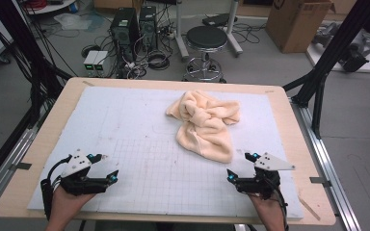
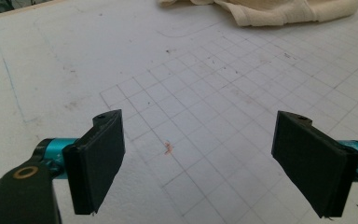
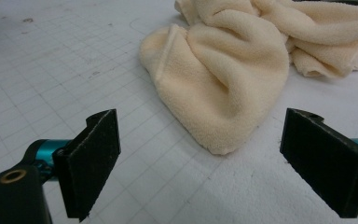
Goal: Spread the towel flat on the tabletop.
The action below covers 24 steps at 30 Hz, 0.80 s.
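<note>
A crumpled cream towel (image 1: pixel 204 122) lies bunched on the white gridded mat (image 1: pixel 125 139), right of centre. In the right gripper view its near folded end (image 3: pixel 223 79) lies just ahead of the jaws. My right gripper (image 1: pixel 238 165) is open near the front right, a short way from the towel's near corner, holding nothing. My left gripper (image 1: pixel 107 167) is open at the front left, over bare mat, far from the towel. In the left gripper view (image 2: pixel 200 158) the jaws stand wide apart and the towel's edge (image 2: pixel 270 11) lies at the far top.
The mat sits on a wooden table (image 1: pixel 48 130). Beyond the far edge stand a black stool (image 1: pixel 206 41), computer towers (image 1: pixel 132 26) with cables, and a cardboard box (image 1: pixel 296 21). Black frame posts (image 1: pixel 318 91) stand at the right.
</note>
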Available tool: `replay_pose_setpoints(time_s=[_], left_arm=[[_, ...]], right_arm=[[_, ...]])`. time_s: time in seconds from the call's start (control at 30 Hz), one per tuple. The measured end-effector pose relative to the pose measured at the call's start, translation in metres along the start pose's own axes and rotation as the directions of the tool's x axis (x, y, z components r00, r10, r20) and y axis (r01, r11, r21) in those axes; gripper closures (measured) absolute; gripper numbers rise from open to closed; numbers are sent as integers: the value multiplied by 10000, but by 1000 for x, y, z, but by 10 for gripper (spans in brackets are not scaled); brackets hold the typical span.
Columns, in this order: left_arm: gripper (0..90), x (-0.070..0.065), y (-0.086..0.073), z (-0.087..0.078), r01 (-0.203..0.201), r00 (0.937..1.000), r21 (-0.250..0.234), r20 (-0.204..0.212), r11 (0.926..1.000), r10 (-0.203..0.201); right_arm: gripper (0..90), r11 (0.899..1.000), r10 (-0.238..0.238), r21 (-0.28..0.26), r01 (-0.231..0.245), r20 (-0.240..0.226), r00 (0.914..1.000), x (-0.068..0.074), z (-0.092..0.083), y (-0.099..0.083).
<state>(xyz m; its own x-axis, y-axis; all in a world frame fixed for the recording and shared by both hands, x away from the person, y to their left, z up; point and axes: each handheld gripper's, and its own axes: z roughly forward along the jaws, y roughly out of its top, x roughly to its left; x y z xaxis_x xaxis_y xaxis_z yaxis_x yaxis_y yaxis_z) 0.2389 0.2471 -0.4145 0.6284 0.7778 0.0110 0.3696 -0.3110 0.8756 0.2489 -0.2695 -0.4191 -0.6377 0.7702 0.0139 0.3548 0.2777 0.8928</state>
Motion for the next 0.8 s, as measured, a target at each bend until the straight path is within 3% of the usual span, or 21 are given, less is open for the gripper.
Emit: replay_pose_setpoints(time_s=[0.8], left_arm=[[177,-1,-1,-1,-46,10000,-123,13,9999,46]], right_arm=[[115,10000,46,-33,-46,33,10000,-3,-1,0]])
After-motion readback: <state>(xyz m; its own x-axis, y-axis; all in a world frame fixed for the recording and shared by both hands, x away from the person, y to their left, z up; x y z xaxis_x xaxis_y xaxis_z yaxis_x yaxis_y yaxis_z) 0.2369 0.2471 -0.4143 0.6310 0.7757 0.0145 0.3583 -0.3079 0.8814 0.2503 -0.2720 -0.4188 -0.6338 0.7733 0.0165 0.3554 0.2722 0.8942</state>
